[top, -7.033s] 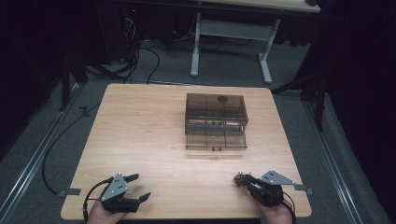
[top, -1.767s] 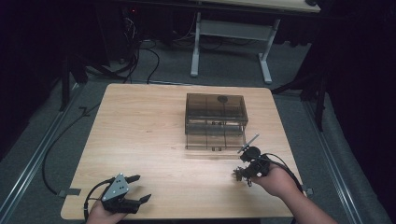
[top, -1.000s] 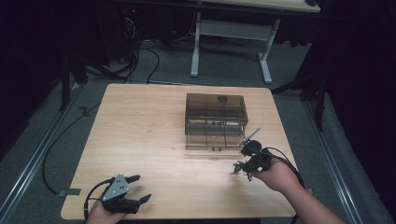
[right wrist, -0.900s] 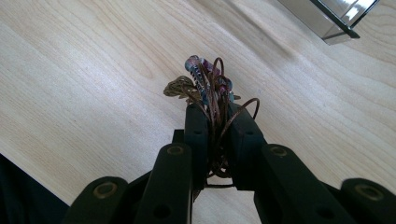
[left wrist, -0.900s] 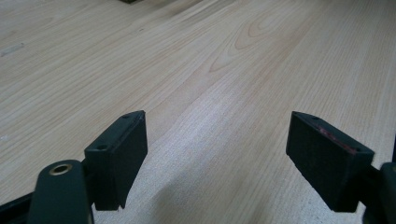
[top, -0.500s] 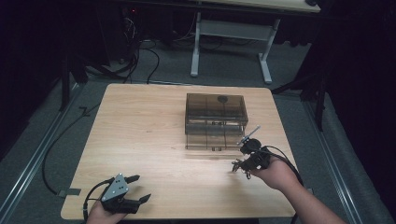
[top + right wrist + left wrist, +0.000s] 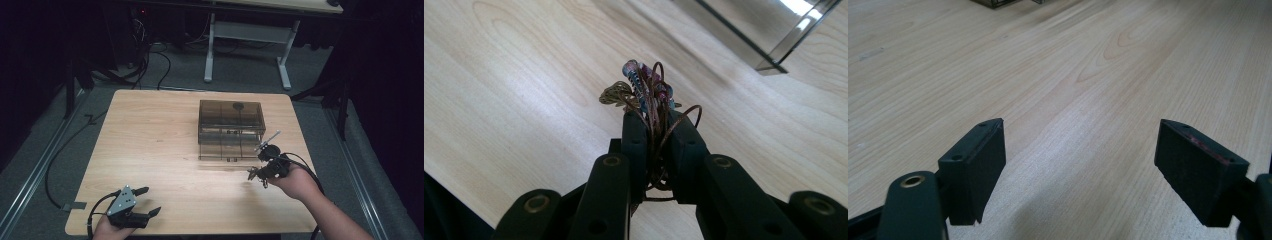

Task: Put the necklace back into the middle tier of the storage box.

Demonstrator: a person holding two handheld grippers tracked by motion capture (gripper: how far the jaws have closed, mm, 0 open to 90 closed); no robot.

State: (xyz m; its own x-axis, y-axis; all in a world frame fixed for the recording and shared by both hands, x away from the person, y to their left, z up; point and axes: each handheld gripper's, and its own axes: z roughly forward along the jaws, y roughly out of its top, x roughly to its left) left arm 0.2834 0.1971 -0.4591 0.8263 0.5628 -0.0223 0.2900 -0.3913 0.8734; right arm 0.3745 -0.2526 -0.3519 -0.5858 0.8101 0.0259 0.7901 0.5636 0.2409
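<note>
The left gripper [image 7: 142,202] rests wide open and empty at the table's [image 7: 150,130] near edge. The right gripper [image 7: 655,120] pinches a beaded wire bracelet [image 7: 646,92] beside the smoky drawer box [image 7: 231,127]; its contents are unclear.

1. The table [image 7: 150,135] is pale wood with visible grain and a smooth, faintly shiny finish.
2. The drawer box [image 7: 231,127] is smoke-tinted clear plastic, glossy.
3. The left gripper [image 7: 1080,170] has matt black plastic jaws.
4. The right gripper [image 7: 655,131] is the same matt black; it pinches a bracelet [image 7: 644,95] of thin brown wire, glassy beads and a brassy filigree piece.
5. The floor [image 7: 45,145] looks like grey carpet, rough.
</note>
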